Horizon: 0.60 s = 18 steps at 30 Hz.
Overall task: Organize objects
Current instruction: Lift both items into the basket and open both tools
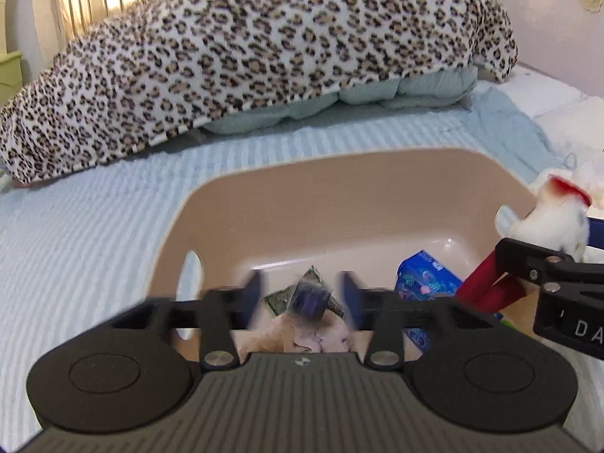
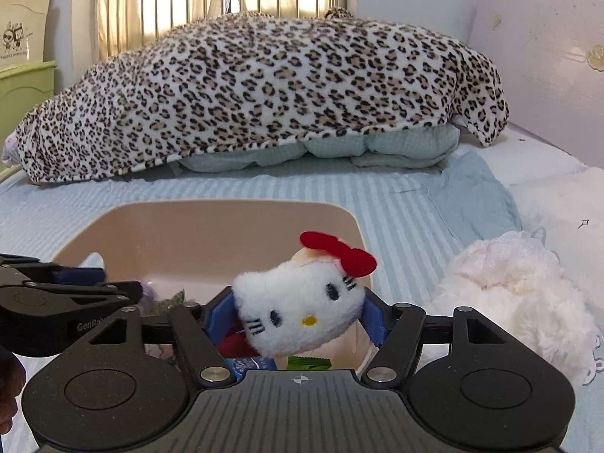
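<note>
Right gripper (image 2: 298,317) clamping cat plush (image 2: 298,313) above bin (image 2: 211,226)

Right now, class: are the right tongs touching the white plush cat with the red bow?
Touching. The right wrist view shows both blue fingers of the right tongs pressed against the white plush cat.

The left gripper (image 1: 302,294) holds its jaws apart (blurred). The right gripper (image 2: 298,319) is clamped, both grippers side by side.
</note>
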Each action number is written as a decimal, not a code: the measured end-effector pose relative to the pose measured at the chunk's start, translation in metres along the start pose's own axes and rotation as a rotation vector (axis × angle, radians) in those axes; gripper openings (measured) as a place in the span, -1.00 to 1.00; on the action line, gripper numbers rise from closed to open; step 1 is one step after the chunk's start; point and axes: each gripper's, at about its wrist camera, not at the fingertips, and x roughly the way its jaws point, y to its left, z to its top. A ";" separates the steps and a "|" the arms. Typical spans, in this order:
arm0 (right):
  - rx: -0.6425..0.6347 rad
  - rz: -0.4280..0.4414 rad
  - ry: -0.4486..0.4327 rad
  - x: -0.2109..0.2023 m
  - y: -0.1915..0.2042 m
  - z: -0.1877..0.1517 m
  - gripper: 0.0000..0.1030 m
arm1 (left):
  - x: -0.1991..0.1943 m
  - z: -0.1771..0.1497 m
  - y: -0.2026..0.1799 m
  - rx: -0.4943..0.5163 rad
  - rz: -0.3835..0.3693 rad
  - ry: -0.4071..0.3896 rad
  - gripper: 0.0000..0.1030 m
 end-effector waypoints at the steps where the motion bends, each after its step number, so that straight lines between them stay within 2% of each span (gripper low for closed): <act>1: 0.003 0.005 -0.010 -0.004 -0.001 0.002 0.50 | -0.006 0.000 0.001 -0.001 0.001 -0.017 0.47; 2: 0.007 0.009 -0.024 -0.009 -0.002 0.003 0.54 | -0.010 0.001 0.002 0.003 -0.001 -0.031 0.47; 4: 0.019 0.016 -0.044 -0.019 -0.004 0.006 0.77 | -0.018 0.001 0.003 0.022 -0.002 -0.038 0.47; 6: 0.033 0.036 -0.043 -0.028 -0.006 0.008 0.88 | -0.026 -0.002 0.007 0.034 0.002 -0.043 0.47; 12: 0.018 0.088 -0.018 -0.046 0.001 0.005 0.93 | -0.045 -0.011 0.025 0.037 -0.005 -0.023 0.54; 18: -0.053 0.122 0.055 -0.048 0.017 -0.004 0.97 | -0.057 -0.024 0.038 0.057 -0.015 0.003 0.57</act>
